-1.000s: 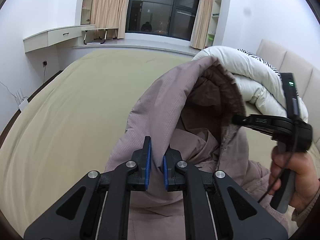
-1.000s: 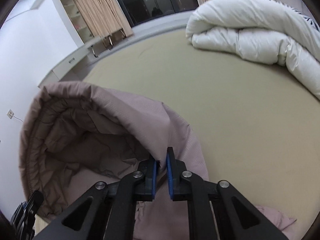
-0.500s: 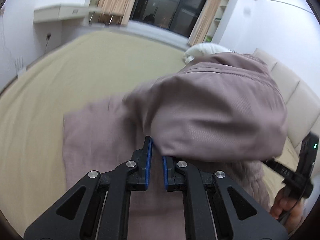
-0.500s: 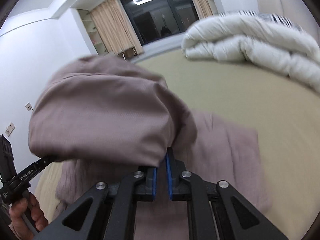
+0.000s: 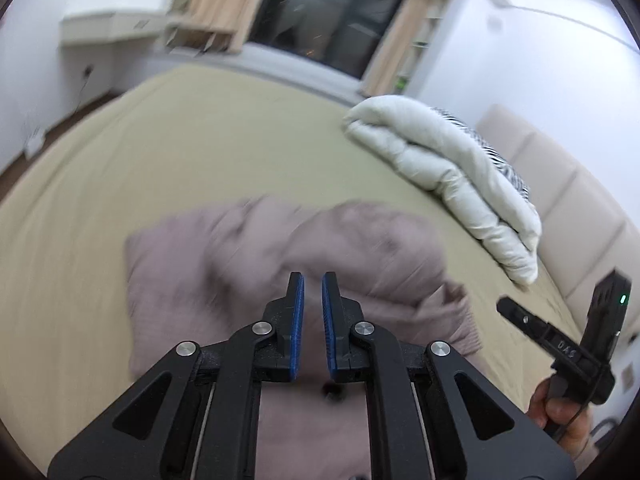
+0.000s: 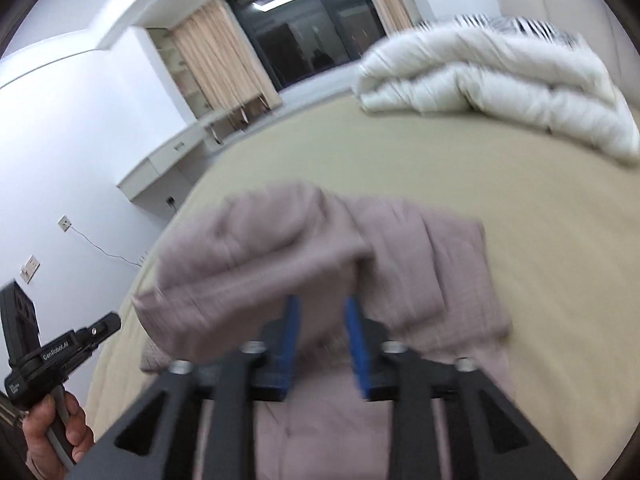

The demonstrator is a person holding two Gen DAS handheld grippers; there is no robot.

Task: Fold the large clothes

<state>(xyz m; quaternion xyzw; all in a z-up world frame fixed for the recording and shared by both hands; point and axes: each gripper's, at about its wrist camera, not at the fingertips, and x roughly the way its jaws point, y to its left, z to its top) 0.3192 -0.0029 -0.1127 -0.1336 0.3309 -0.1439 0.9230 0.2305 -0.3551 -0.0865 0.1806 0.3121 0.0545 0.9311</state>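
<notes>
A mauve padded garment (image 5: 256, 264) lies on the beige bed, its upper part folded forward over the lower part; it is motion-blurred. It also shows in the right wrist view (image 6: 320, 256). My left gripper (image 5: 313, 284) hovers over the garment's near part, jaws slightly apart, nothing between them. My right gripper (image 6: 321, 308) is open wide and empty above the near fold. The right gripper also shows at the right edge of the left wrist view (image 5: 560, 340), and the left gripper at the left edge of the right wrist view (image 6: 60, 352).
A rolled white duvet (image 5: 440, 168) lies at the bed's far right, also in the right wrist view (image 6: 500, 84). The padded headboard (image 5: 560, 184) is to the right. A wall desk (image 6: 168, 160), curtains and a dark window are behind. The beige sheet (image 5: 160, 152) spreads around the garment.
Both grippers carried the garment's top edge forward, laid it down over the lower part, then let go. The jaws opened, the right wider, and pulled back.
</notes>
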